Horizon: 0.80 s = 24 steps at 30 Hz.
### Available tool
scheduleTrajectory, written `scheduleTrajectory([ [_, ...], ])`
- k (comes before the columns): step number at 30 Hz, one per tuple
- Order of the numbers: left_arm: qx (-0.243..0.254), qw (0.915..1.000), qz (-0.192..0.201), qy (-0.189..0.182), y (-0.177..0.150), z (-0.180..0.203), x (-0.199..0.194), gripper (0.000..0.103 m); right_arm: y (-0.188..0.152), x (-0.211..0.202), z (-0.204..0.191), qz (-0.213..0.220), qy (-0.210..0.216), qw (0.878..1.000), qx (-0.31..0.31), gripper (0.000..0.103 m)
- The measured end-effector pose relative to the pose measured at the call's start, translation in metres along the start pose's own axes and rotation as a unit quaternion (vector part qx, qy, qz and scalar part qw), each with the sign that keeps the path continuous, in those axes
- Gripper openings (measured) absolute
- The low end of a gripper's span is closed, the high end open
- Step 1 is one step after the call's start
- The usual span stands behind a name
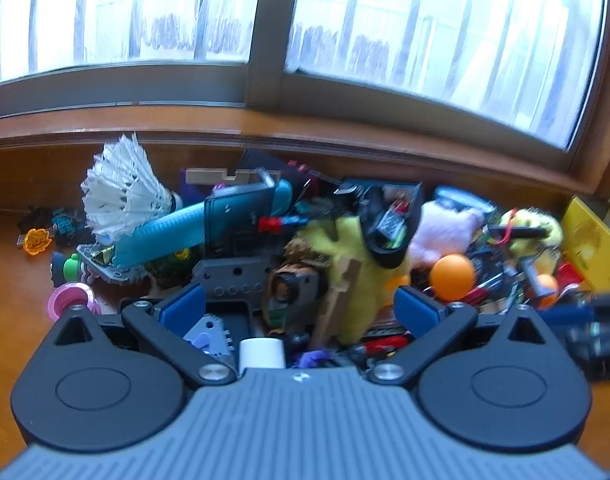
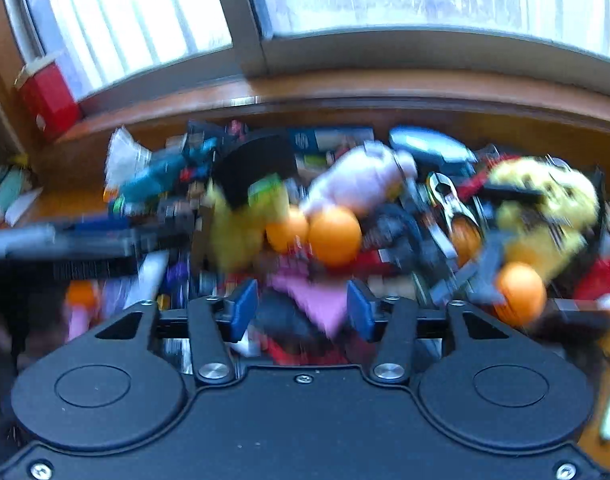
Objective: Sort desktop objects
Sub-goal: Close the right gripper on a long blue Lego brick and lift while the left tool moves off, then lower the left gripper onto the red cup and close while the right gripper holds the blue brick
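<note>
A heap of small toys and tools lies on the wooden desk [image 1: 9, 320] under the window. My left gripper [image 1: 301, 308] stands open over the heap, its blue pads [image 1: 181, 308] wide apart; a yellow plush [image 1: 361, 280], a wooden piece [image 1: 341, 292] and a toy figure [image 1: 289, 292] lie below the gap, untouched. My right gripper [image 2: 303, 312] is open above a pink cloth [image 2: 317, 296], and its pads press on nothing. An orange ball [image 2: 335, 236] and a pale pink plush [image 2: 357, 184] lie just beyond it. The right wrist view is blurred.
A white shuttlecock [image 1: 125, 192] and a teal tube [image 1: 161, 236] lie at the heap's left. A yellow box [image 1: 593, 248] stands at the right. A red box [image 2: 49, 100] sits on the window sill. More orange balls [image 2: 521, 292] lie to the right.
</note>
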<state>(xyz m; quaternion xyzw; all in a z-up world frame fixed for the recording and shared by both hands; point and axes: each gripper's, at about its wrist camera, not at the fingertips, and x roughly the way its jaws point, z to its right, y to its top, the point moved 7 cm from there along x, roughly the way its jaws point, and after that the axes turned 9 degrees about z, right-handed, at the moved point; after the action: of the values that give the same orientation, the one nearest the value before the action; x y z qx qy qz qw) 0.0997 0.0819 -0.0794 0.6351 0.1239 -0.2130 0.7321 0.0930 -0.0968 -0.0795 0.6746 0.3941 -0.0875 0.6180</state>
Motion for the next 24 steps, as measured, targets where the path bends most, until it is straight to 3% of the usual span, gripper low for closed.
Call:
scheduleTrajectory([
  [4, -0.006, 0.9999, -0.007, -0.014, -0.005, 0.011, -0.011, 0.103, -0.023, -0.025, -0.003, -0.025, 0.019, 1.000, 0.000, 0.054],
  [11, 0.026, 0.9975, -0.065, -0.010, -0.036, 0.033, -0.033, 0.103, -0.061, -0.042, 0.004, -0.051, -0.015, 0.998, 0.026, 0.055],
  [13, 0.025, 0.9969, -0.074, 0.000, -0.044, 0.033, -0.041, 0.103, -0.069, -0.043, 0.008, -0.055, -0.029, 0.998, 0.026, 0.055],
  [16, 0.013, 0.9969, -0.077, 0.012, -0.052, 0.027, -0.055, 0.103, -0.081, -0.037, 0.011, -0.060, -0.046, 0.997, 0.020, 0.046],
  [19, 0.006, 0.9966, -0.073, 0.038, -0.056, 0.014, -0.070, 0.103, -0.087, -0.035, 0.007, -0.053, -0.058, 0.997, 0.004, 0.042],
  [24, 0.009, 0.9897, -0.051, 0.133, -0.063, -0.022, -0.102, 0.103, -0.089, -0.035, 0.001, -0.041, -0.078, 0.996, -0.017, 0.019],
])
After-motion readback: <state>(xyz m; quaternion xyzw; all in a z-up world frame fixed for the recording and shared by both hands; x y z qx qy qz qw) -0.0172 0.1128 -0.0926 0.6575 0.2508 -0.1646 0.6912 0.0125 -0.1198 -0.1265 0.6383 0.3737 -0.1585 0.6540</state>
